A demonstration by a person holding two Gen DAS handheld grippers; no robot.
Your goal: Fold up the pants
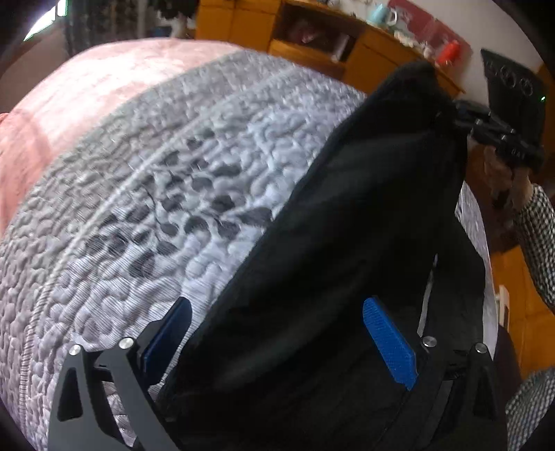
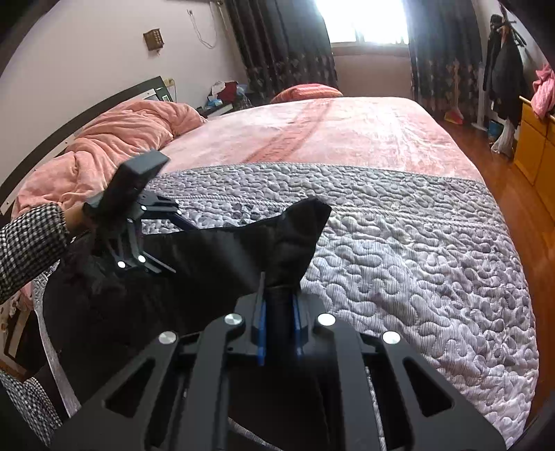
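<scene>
Your right tool (image 2: 279, 301) is clamped on a bunched corner of the black pants (image 2: 208, 263). Your left tool (image 1: 277, 343) gapes wide, fabric between its pads, gripping nothing. The pants stretch taut from one tool to the other, above the grey quilt (image 2: 399, 249). Pink bed (image 2: 347, 132) beyond.

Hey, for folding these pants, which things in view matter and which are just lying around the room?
For the job:
- black pants
- right hand-held gripper, shut on the pants
- left hand-held gripper, open over the pants
- grey quilted bedspread, the folding surface

Lying about:
- pink comforter
- blue mug on the wooden shelf
- clothes on the coat rack
</scene>
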